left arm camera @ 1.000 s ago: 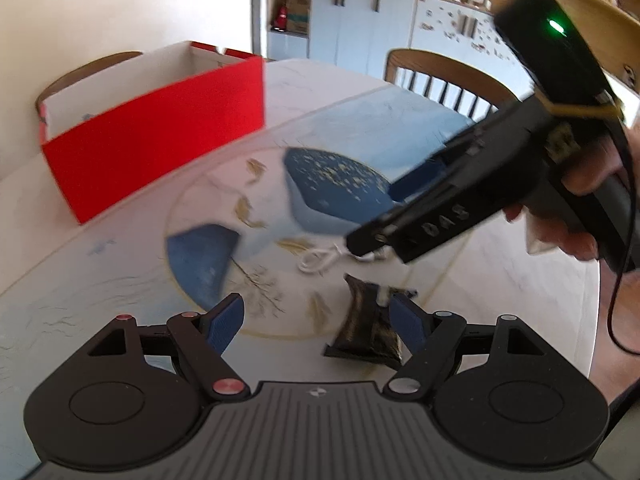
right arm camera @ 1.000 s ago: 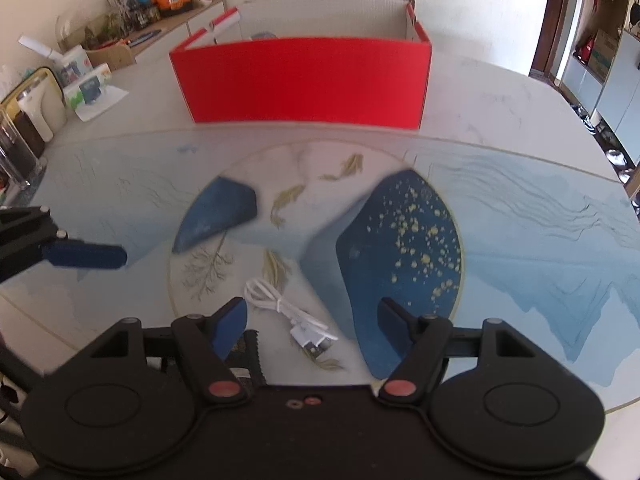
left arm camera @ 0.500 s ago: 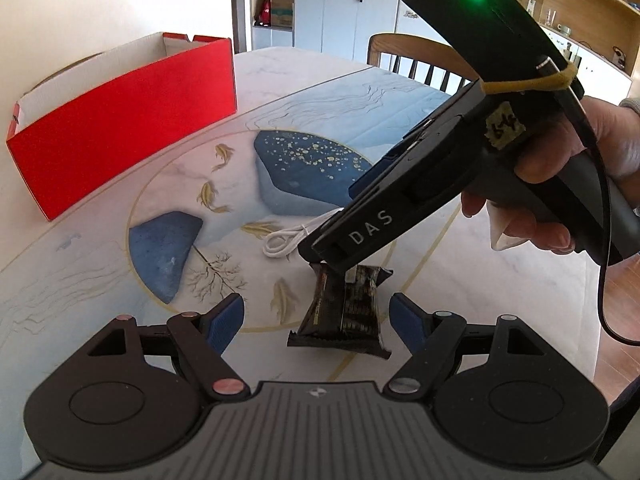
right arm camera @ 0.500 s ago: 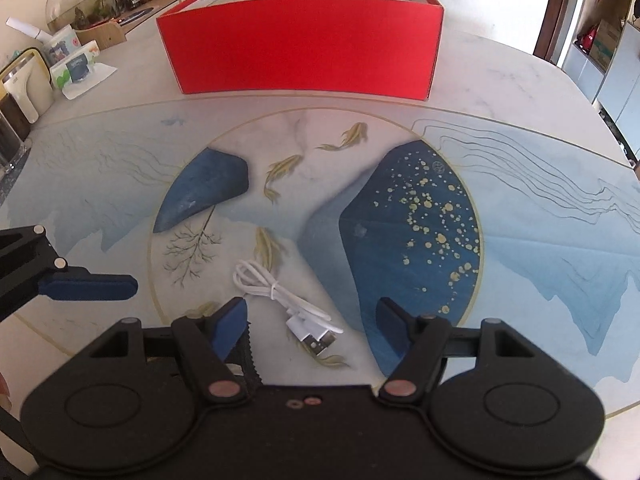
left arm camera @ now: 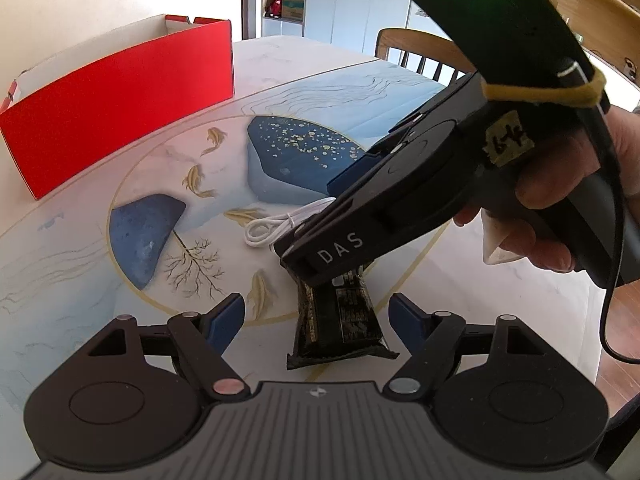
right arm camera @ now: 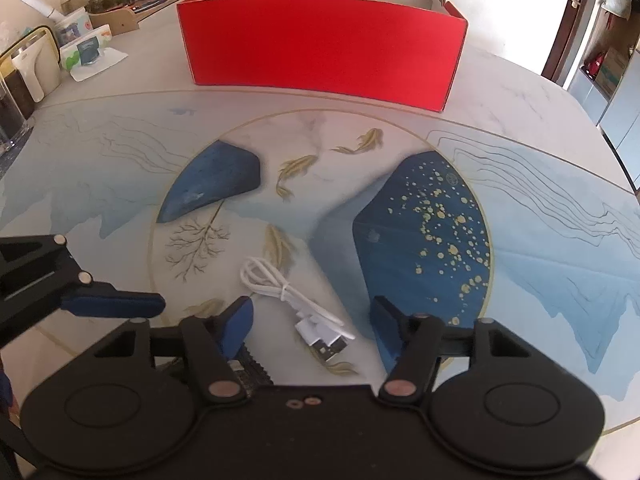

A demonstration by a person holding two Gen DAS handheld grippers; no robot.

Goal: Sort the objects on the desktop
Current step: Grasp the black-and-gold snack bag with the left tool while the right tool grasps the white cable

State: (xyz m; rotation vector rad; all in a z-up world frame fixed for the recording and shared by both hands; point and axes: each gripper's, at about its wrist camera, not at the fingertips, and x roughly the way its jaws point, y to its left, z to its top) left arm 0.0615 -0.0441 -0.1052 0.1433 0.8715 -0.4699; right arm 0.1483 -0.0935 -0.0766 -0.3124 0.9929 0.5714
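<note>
We hold our left claw (left arm camera: 316,316) open low over the bench (left arm camera: 460,280), its blue fingers either side of a black snack packet (left arm camera: 340,320) lying flat there without touching it. Our right claw (right arm camera: 312,320) is open too, with the coiled white cable (right arm camera: 288,292) lying on the bench between its fingers, just beyond the packet's far end. The red box (right arm camera: 320,40) stands well apart at the far side of the bench; we cannot see what is inside it
</note>
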